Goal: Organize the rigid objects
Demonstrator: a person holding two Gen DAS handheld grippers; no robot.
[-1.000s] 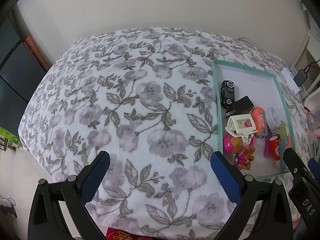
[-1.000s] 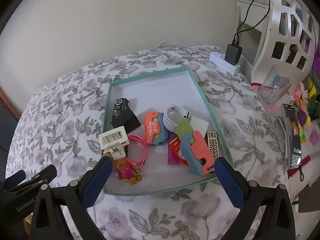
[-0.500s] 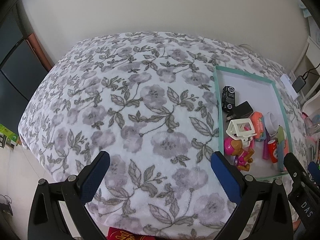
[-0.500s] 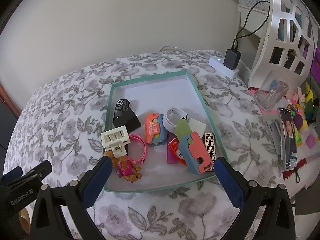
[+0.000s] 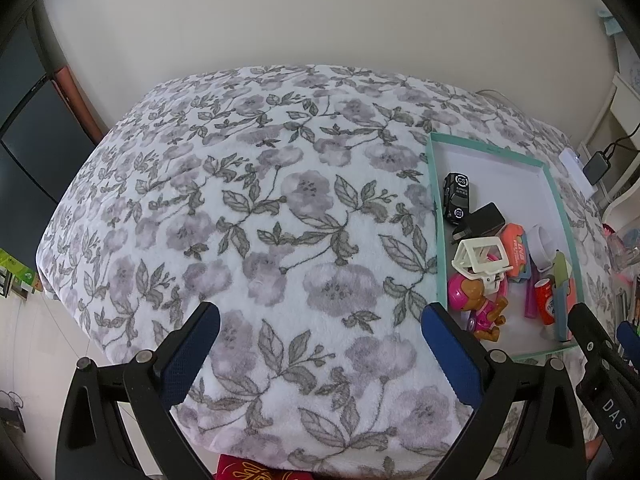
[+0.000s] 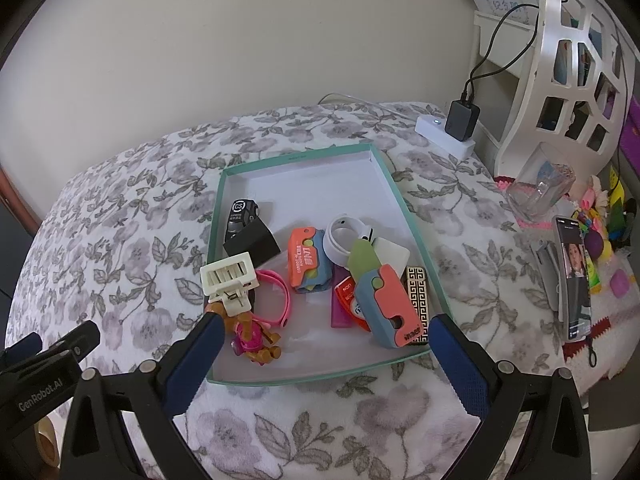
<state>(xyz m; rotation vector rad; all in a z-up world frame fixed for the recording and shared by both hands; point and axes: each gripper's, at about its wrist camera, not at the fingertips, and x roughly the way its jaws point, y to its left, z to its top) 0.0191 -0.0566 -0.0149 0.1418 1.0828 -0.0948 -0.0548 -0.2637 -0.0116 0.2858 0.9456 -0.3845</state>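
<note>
From the left wrist, the left gripper hangs over bare floral blanket with its fingers spread wide and nothing between them. The teal tray lies beyond and outside the right-hand finger, and every small object in sight already sits inside it: a black toy car, a cream folding stand and a pink toy figure among them. No loose item shows on the blanket ahead of the fingers, so gathering looks largely done; whether any sorting inside the tray remains cannot be told.

From the right wrist, the right gripper is also wide apart and empty, its fingers bracketing the near end of the tray. Just past the left-hand fingertip lies the pink figure; near the right-hand fingertip rests an orange-and-blue block. The far half of the tray is bare.

The surface is a soft bed against a plain wall. Beyond the right-hand finger stand a white lattice shelf, a plugged-in charger and a phone.
</note>
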